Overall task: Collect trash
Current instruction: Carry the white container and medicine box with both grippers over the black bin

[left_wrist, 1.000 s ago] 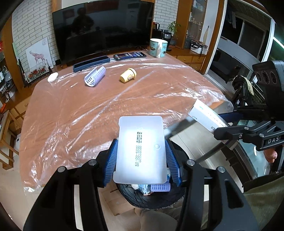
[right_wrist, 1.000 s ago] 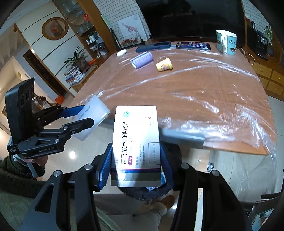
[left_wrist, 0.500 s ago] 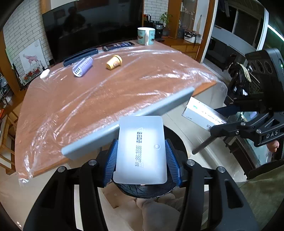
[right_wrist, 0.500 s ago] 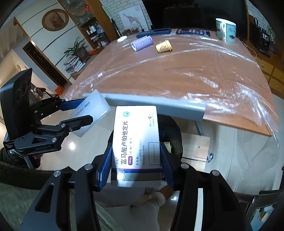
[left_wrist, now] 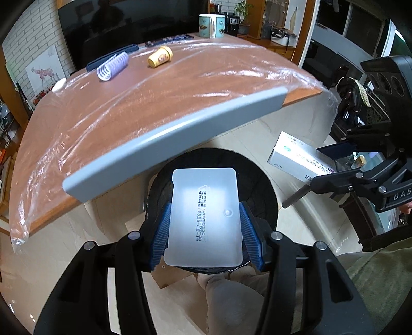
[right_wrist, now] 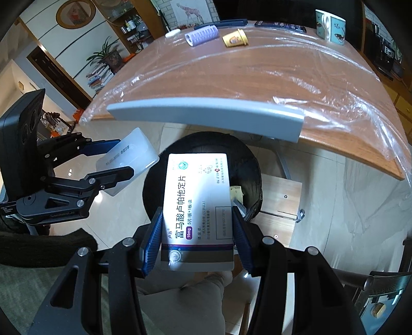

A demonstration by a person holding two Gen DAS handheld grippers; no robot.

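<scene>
My left gripper [left_wrist: 204, 224] is shut on a translucent white plastic box [left_wrist: 206, 214] and holds it over the black round bin [left_wrist: 267, 190] on the floor. My right gripper [right_wrist: 197, 226] is shut on a white medicine carton [right_wrist: 198, 206] with Chinese print, held over the same bin [right_wrist: 253, 167]. Each gripper shows in the other's view: the right one with the carton [left_wrist: 301, 161] at right, the left one with the box [right_wrist: 126, 159] at left. A purple hair roller [left_wrist: 112, 66] and a yellow cup [left_wrist: 159, 56] lie on the far table.
A plastic-covered wooden table [left_wrist: 128, 108] stands beyond the bin. A grey chair-back bar [left_wrist: 175, 140] crosses between table and bin. A teal mug [left_wrist: 211, 22], a phone [right_wrist: 280, 25] and a dark remote [left_wrist: 113, 55] sit at the table's far edge. My knee [left_wrist: 226, 296] is below the bin.
Both grippers pulled back from the table and tilted down. The bin has come fully into view under the held box and carton. The grips are unchanged.
</scene>
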